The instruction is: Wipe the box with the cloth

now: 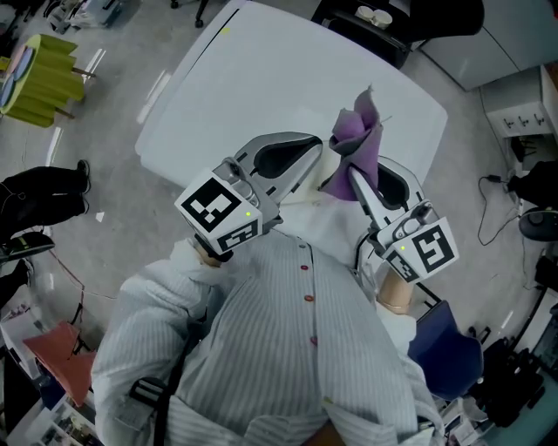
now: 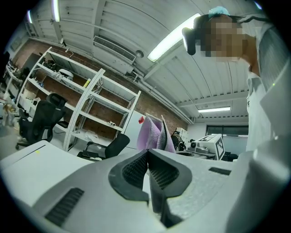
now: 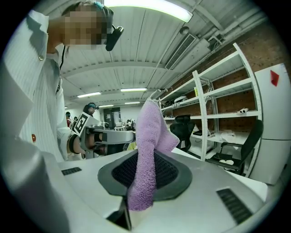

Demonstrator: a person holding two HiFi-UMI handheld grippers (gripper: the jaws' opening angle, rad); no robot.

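The large white box (image 1: 261,87) lies low in front of me, its flat top filling the middle of the head view. My right gripper (image 1: 353,172) is held close to my chest and is shut on a purple cloth (image 1: 364,139) that sticks up out of its jaws. In the right gripper view the cloth (image 3: 148,150) hangs pinched between the dark pads of the right gripper (image 3: 141,169). Just to its left, my left gripper (image 1: 316,150) is shut with nothing in it; its pads (image 2: 136,169) meet. Neither gripper touches the box.
A yellow-green object (image 1: 39,78) stands on the floor at far left. A dark chair with cups (image 1: 379,22) is behind the box, and cables (image 1: 497,209) trail at the right. Metal shelves (image 2: 91,104) and an office chair (image 2: 41,116) stand beyond.
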